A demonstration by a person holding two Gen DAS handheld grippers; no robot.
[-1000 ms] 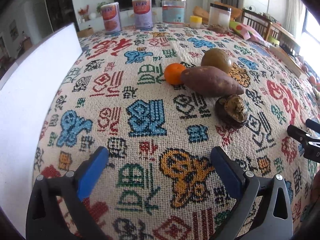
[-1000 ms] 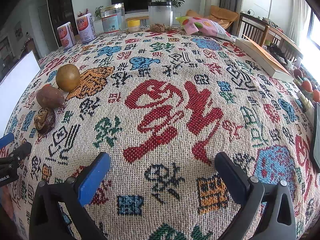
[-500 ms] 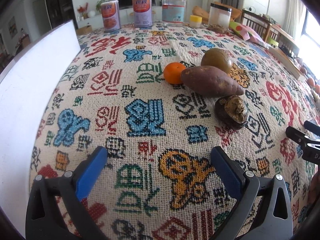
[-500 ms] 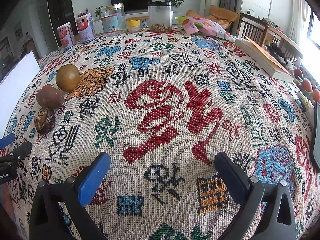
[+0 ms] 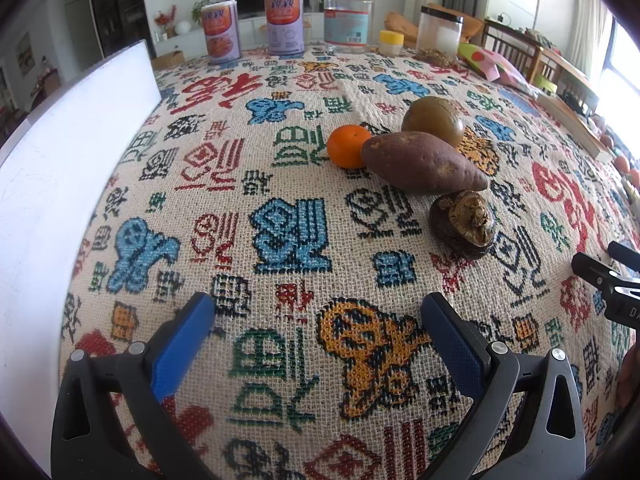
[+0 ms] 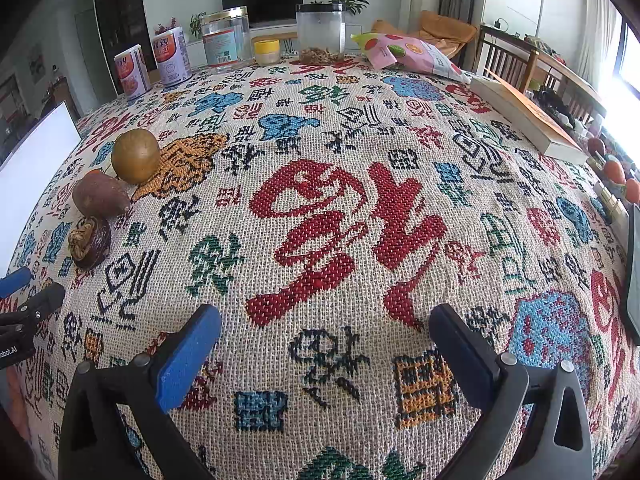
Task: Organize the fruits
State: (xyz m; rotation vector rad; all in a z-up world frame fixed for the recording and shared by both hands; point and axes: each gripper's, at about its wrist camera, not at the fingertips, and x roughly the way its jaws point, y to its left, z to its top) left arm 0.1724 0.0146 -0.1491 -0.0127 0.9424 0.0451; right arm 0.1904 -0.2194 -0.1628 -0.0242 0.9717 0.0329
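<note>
While our tongs hang spread and empty, four fruits cluster on the table

We see the left tongs [image 5: 316,332] low in frame, the right tongs [image 6: 324,336] likewise; orange [image 5: 349,146], sweet potato [image 5: 420,162], round brown fruit [image 5: 433,120] and dark fruit [image 5: 462,224] sit right of centre on the patterned tablecloth [image 5: 248,184].

Coarse woven tablecloth [image 5: 288,240], matt and rough. Sweet potato [image 5: 420,162] dull-skinned; orange [image 5: 347,146] smooth, slight sheen. Left gripper [image 5: 316,332] matt black plastic, blue pads [image 5: 182,344]. 2 glossy tins [image 5: 220,34]. White board [image 5: 60,152] smooth.
</note>
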